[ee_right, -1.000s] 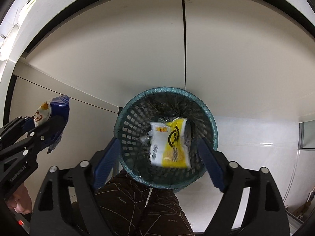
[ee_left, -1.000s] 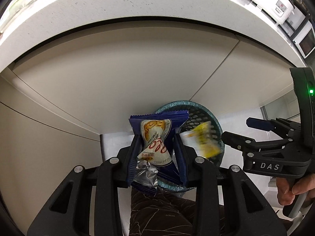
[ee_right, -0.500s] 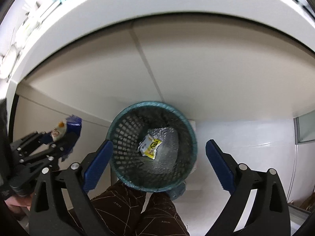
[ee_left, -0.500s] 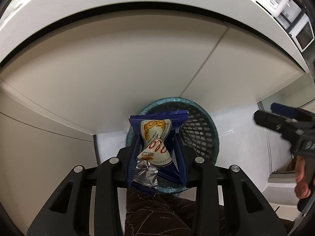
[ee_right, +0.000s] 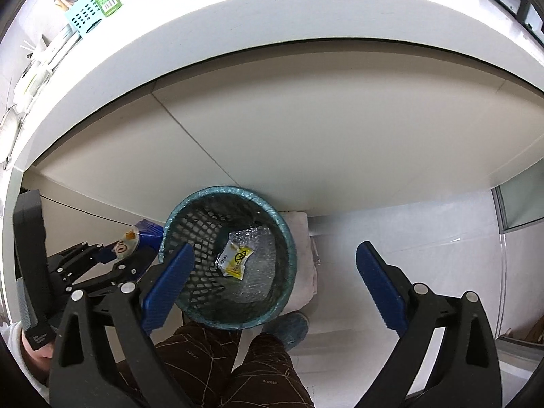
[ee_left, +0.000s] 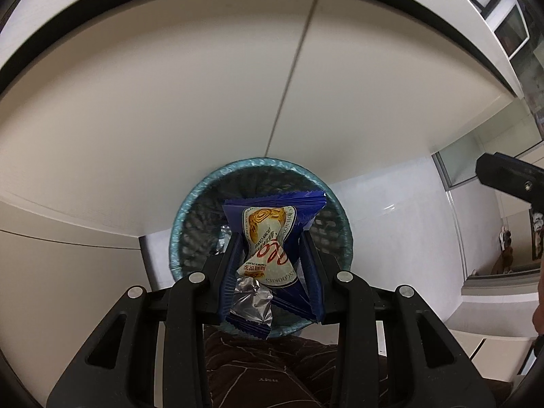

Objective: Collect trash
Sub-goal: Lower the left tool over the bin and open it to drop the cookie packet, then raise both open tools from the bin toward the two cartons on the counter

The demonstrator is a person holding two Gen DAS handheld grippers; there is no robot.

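A round teal mesh trash basket [ee_left: 190,204] stands on the floor against the cabinet; it also shows in the right wrist view [ee_right: 176,214]. My left gripper [ee_left: 270,234] is shut on a blue cookie wrapper [ee_left: 268,234] and holds it over the basket mouth. In the right wrist view the left gripper [ee_right: 131,250] with the wrapper [ee_right: 127,243] sits just left of the basket rim. My right gripper [ee_right: 275,261] is open and empty above the basket. A yellow wrapper [ee_right: 234,260] lies on the silvery liner at the basket's bottom.
Beige cabinet doors [ee_right: 306,129] rise behind the basket under a white counter edge [ee_right: 238,37]. The person's legs in brown trousers [ee_right: 244,370] and a blue slipper [ee_right: 289,328] are just before the basket. White tiled floor [ee_right: 442,238] lies to the right.
The yellow wrapper fell from the right gripper and came to rest in the basket. The right gripper rose and drew back. The left gripper moved over the basket with the blue wrapper.
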